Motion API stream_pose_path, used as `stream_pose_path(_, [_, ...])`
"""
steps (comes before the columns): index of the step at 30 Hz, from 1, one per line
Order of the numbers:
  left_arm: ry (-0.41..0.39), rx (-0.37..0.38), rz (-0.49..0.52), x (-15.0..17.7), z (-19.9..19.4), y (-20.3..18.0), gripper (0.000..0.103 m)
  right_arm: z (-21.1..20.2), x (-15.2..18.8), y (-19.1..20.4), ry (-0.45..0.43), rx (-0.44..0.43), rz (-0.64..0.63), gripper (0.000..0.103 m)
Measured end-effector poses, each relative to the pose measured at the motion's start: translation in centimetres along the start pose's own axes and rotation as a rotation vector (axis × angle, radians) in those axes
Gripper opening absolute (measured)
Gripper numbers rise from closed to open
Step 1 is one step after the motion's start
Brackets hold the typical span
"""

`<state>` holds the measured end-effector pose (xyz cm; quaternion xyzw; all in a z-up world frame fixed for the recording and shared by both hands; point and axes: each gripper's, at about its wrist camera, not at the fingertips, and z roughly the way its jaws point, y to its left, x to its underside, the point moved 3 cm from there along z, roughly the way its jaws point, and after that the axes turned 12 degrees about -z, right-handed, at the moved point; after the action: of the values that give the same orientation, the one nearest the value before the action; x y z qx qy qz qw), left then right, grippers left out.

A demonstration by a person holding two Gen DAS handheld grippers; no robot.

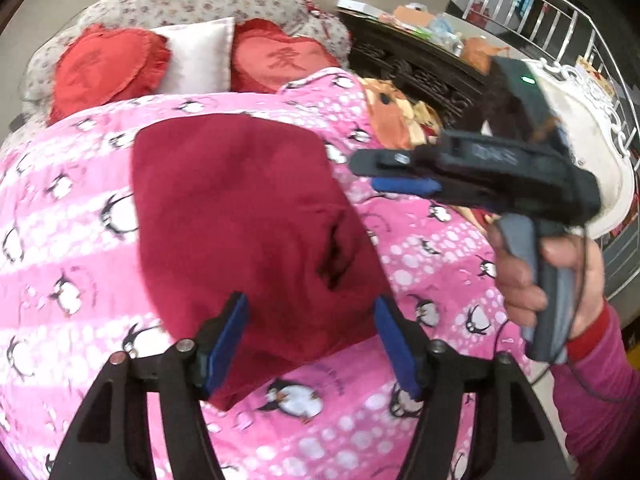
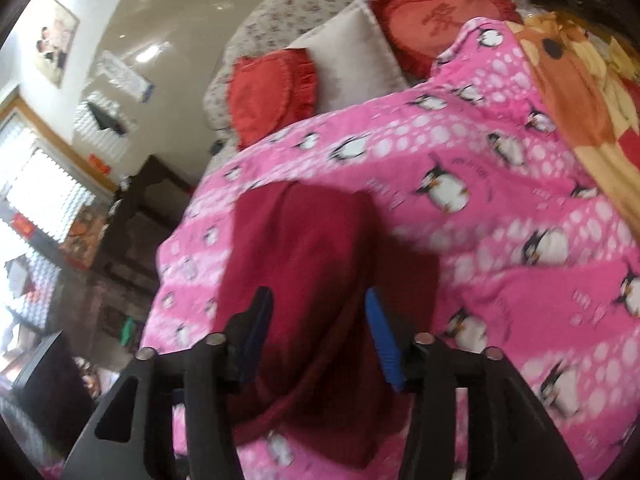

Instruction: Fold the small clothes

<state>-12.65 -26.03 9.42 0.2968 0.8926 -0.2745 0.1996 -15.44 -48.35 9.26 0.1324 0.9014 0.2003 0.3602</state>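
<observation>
Showing: a dark red cloth (image 1: 248, 232) lying flat on a pink penguin quilt (image 1: 72, 240) spread over a bed, with red heart cushions (image 1: 108, 68) at the far end.
Cloth shape: roughly a rectangle, seemingly already folded at least once; its long axis runs from the near edge away toward the cushions.
Left gripper (image 1: 312, 344): fingers spread apart, holding nothing; the cloth's near edge sits between the two blue pads (image 1: 226, 344) as seen from the left wrist camera.
Right gripper (image 1: 400, 172): seen side-on from the left camera, raised just beyond the cloth's right edge, fingers pointing toward it; from this angle I cannot tell its opening.
Right gripper, own camera (image 2: 316, 336): fingers apart, empty, with the cloth (image 2: 304, 248) straight ahead and running on below them; the picture is blurred.
Nearer hand: the left, judging by the near edge lying at its fingers.
Key relation: both pairs of fingers face the cloth's near end, so a further fold would likely carry that end away along the long axis.
</observation>
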Motion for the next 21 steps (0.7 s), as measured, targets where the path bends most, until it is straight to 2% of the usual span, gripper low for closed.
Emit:
stream_pose_path(4, [0.010,-0.004,-0.026,0.4,0.0,0.8,0.070,0.0,1.0,3.3,0.011,-0.020,-0.057,0.026])
stream_pose_path(8, [0.008,0.014,-0.004,0.8,-0.6,-0.1,0.070,0.4,1.3,5.5,0.012,0.040,-0.109,0.027])
stream_pose_path(11, [-0.011,0.023,0.010,0.8,-1.4,-0.4,0.070,1.8,2.3,5.4,0.080,0.097,-0.095,0.027])
stream_pose_path(15, [-0.029,-0.008,0.008,0.9,-2.2,0.4,0.070,2.3,3.1,4.3,0.085,0.144,-0.058,0.032])
stream_pose_path(18, [-0.033,-0.047,0.003,0.8,-2.1,1.3,0.070,2.3,3.2,3.6,0.062,0.109,0.012,0.038])
stream_pose_path(21, [-0.022,-0.069,-0.016,0.9,-1.5,2.0,0.070,3.4,3.2,3.3,0.078,0.068,0.073,0.042])
